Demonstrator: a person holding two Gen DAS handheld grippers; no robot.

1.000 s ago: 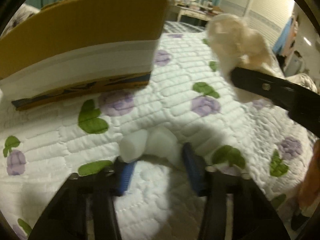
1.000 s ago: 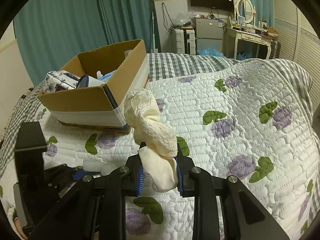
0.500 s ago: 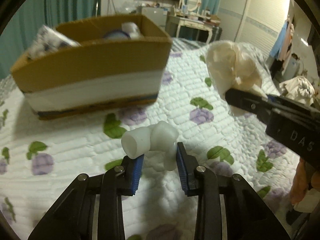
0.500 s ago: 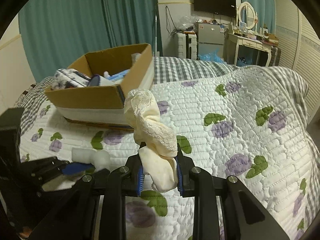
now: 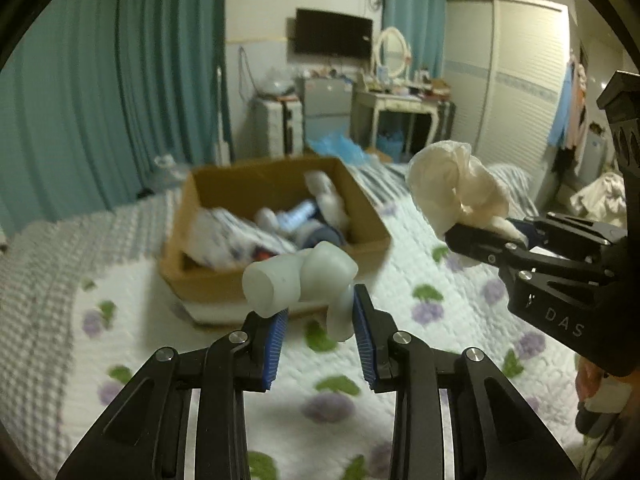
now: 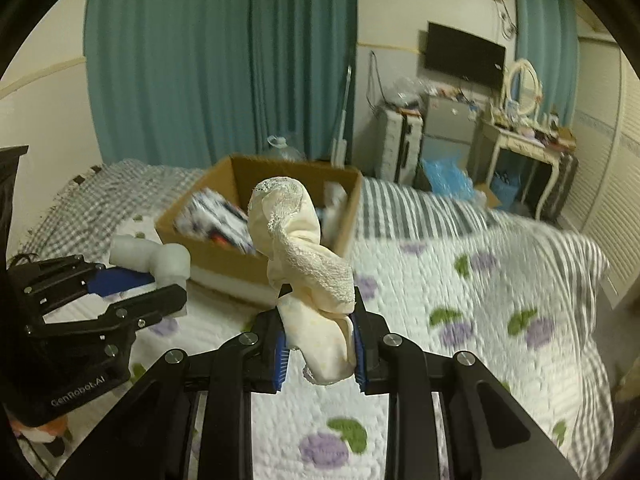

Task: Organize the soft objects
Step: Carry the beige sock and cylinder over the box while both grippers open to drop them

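My left gripper [image 5: 318, 330] is shut on a white soft foam piece [image 5: 300, 280], bent like an elbow, held in the air in front of the open cardboard box [image 5: 224, 280]. It also shows in the right wrist view [image 6: 150, 258]. My right gripper [image 6: 318, 344] is shut on a cream cloth [image 6: 304, 264] that stands up from the pads; the cloth shows at the right of the left wrist view [image 5: 452, 190]. The box [image 6: 224, 248] on the quilted bed holds several soft items. Both grippers hover side by side short of the box.
The bed has a white quilt with purple flowers [image 6: 460, 280] and a grey checked cover [image 6: 100, 184] behind the box. Teal curtains, a TV, a small fridge and a dressing table [image 6: 520, 148] stand beyond the bed. A wardrobe [image 5: 504, 80] is at the right.
Both grippers rose from the quilt and tilted up, each keeping its item. The left one lifted the foam piece off the bed. The inside of the box came into view.
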